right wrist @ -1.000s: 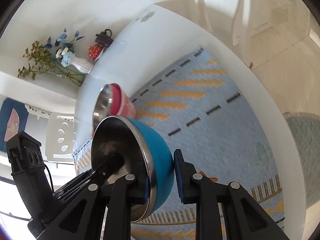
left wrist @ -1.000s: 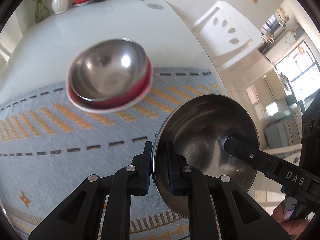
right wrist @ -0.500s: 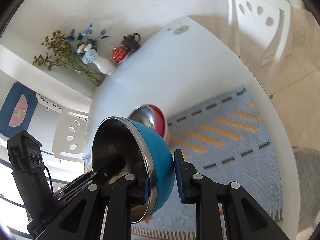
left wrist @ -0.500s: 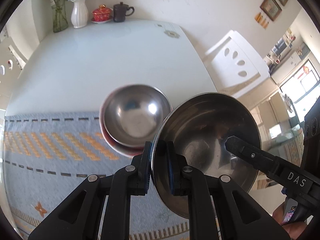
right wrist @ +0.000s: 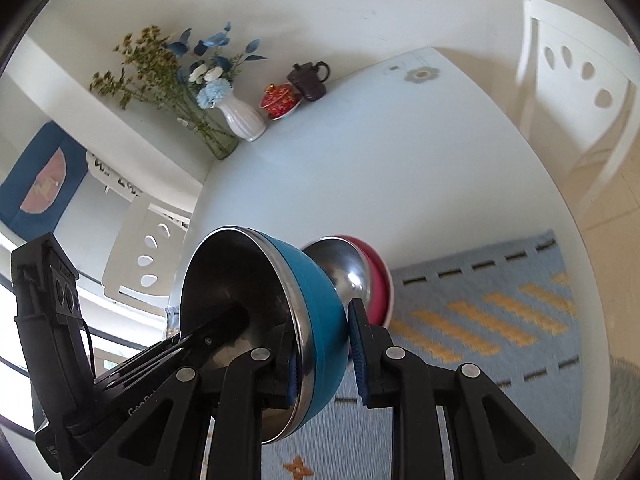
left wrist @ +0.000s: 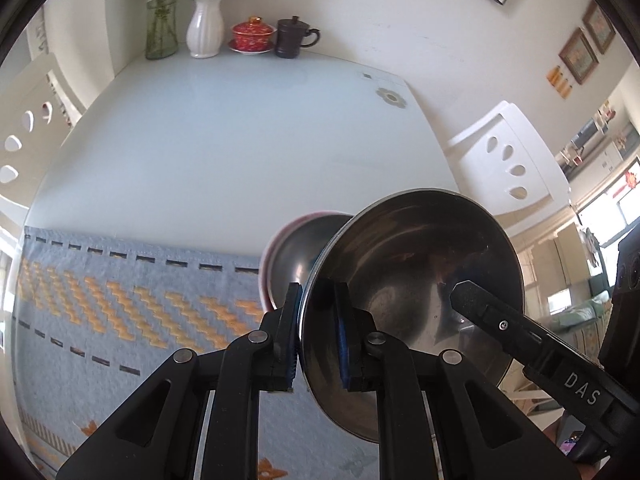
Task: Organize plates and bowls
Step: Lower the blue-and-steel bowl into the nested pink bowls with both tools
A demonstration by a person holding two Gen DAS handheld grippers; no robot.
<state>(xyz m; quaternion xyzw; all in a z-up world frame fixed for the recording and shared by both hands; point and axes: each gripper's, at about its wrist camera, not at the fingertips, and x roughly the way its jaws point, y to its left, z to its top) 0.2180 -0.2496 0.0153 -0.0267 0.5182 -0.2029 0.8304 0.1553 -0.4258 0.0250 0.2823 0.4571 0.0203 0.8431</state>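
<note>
Nearest the cameras, both grippers clamp one bowl, each on its own side of the rim. The left gripper (left wrist: 316,334) has its jaws drawn narrow over the thin rim of the blue bowl (left wrist: 420,276), one pad inside the steel-lined hollow and one outside. The right gripper (right wrist: 322,354) pinches the opposite rim of the same blue bowl (right wrist: 320,300), one pad inside, the other against the blue outer wall. The bowl hangs tilted above the surface (left wrist: 240,140), its mouth turned towards the left gripper. Just behind it stands the red bowl (right wrist: 378,276) with a steel bowl (left wrist: 296,256) nested in it, at the far edge of the blue and orange mat (left wrist: 120,312), partly hidden by the held bowl. Farther off, the white surface lies bare up to the wall, where a white vase (left wrist: 205,30), a glass vase (left wrist: 161,28), a red lidded cup (left wrist: 253,34) and a dark mug (left wrist: 294,38) stand in a row. White chairs (left wrist: 508,160) flank the surface
</note>
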